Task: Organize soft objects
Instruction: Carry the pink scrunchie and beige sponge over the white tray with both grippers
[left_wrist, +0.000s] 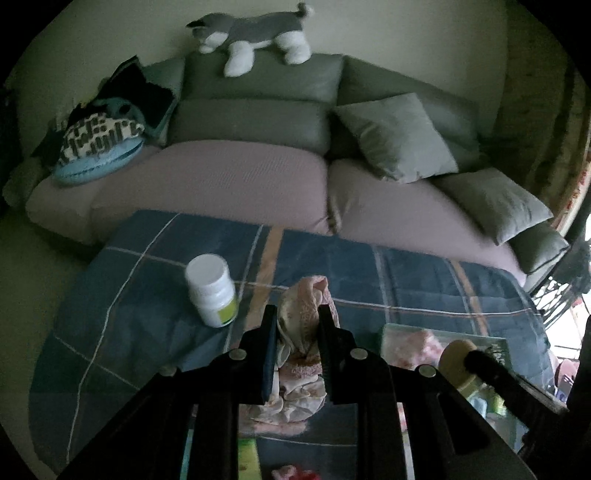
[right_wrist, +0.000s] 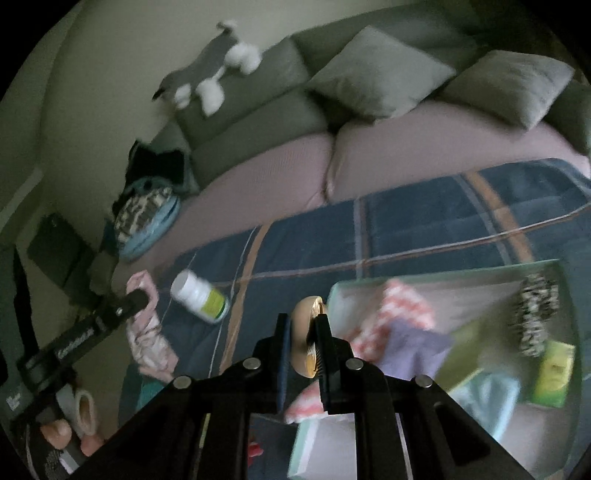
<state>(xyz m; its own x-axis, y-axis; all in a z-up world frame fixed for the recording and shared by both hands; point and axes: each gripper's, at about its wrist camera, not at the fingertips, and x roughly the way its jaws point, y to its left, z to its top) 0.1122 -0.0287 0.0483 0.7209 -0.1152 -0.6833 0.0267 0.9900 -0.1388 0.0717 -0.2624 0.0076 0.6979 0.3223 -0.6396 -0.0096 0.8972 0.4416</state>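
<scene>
- Left claw (left_wrist: 297, 314) is clamped on a bunched pink cloth (left_wrist: 303, 306), which hangs crumpled between the fingers above the blue plaid blanket (left_wrist: 147, 266).
- Right claw (right_wrist: 301, 323) is closed around a round tan object (right_wrist: 304, 332), some sort of puff or small brush; too blurred for me to say which.
- The open storage box (right_wrist: 443, 280) sits on the blanket just right of the left claw, and the right claw is hovering at its near-left corner.
- Inside it: a pink-and-white checked cloth (right_wrist: 402, 302), a purple cloth (right_wrist: 413, 347), a black-and-white scrunchie-like thing (right_wrist: 535, 317), a green carton (right_wrist: 554, 369).
- A white pill bottle (left_wrist: 212, 291) stands on the blanket just left of the pink cloth. It's hard, not soft, so I'd say it stays out.
- By my reckoning the step in hand is carrying both pieces to the box.
- To do it well: lift the pink cloth high enough that its trailing folds clear the box wall, then let go over a bare patch of the floor of the box.
- Watch the swing past the bottle; a dragging hem could tip it.
- Best drop one claw's load at a time, since the two are close together there.
- Behind it all, the sofa (left_wrist: 240, 177) with a plush dog (left_wrist: 255, 33) on top and grey cushions (left_wrist: 399, 136).
</scene>
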